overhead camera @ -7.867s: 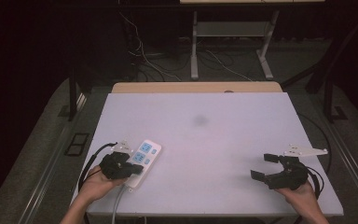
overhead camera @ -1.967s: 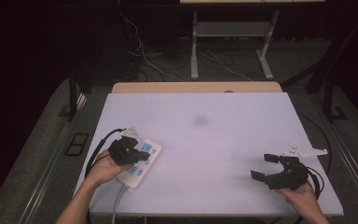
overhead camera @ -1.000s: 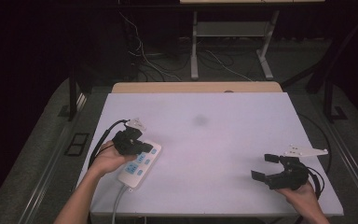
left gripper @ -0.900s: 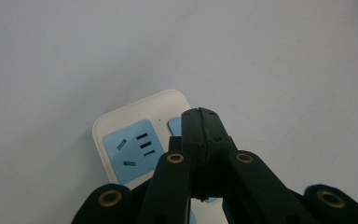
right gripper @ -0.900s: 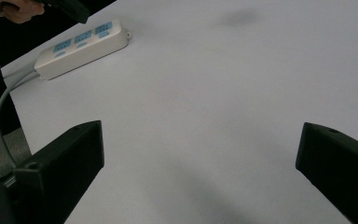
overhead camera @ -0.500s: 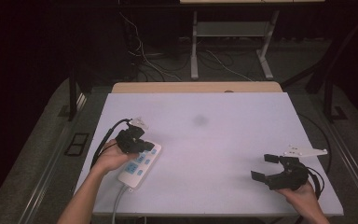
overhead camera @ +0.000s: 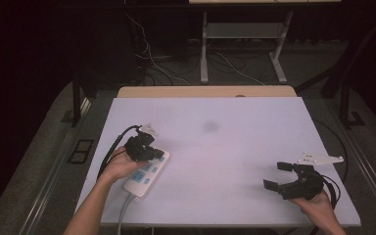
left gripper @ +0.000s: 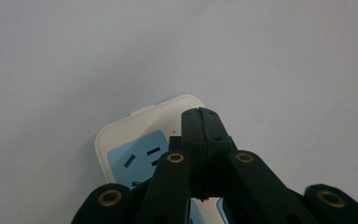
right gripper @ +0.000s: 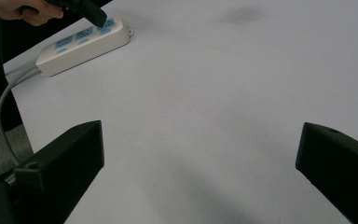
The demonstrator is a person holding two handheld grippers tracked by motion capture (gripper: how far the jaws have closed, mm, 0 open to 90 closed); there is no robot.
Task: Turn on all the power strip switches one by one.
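Note:
A white power strip (overhead camera: 147, 174) with blue sockets lies at the front left of the white table (overhead camera: 235, 147), its grey cord (overhead camera: 124, 215) running off the front edge. My left gripper (overhead camera: 155, 155) is shut, its jaws pressed together with nothing between them. Its tips rest at the top of the strip's far end (left gripper: 130, 140), where they (left gripper: 200, 115) cover part of a blue socket. The right gripper view shows that gripper (right gripper: 98, 18) touching the strip (right gripper: 81, 39). My right gripper (overhead camera: 276, 175) is open and empty near the front right corner, jaws (right gripper: 198, 140) wide apart above bare table.
A dark smudge (overhead camera: 209, 126) marks the table's middle back. A wooden tabletop edge (overhead camera: 205, 91) lies just behind the white one. Beyond it, cables and a metal stand's legs (overhead camera: 245, 49) are on the dark floor.
Over the earlier frames my left gripper moved along the power strip from its near end to its far end. In the last second it has barely shifted. The right gripper has stayed still.

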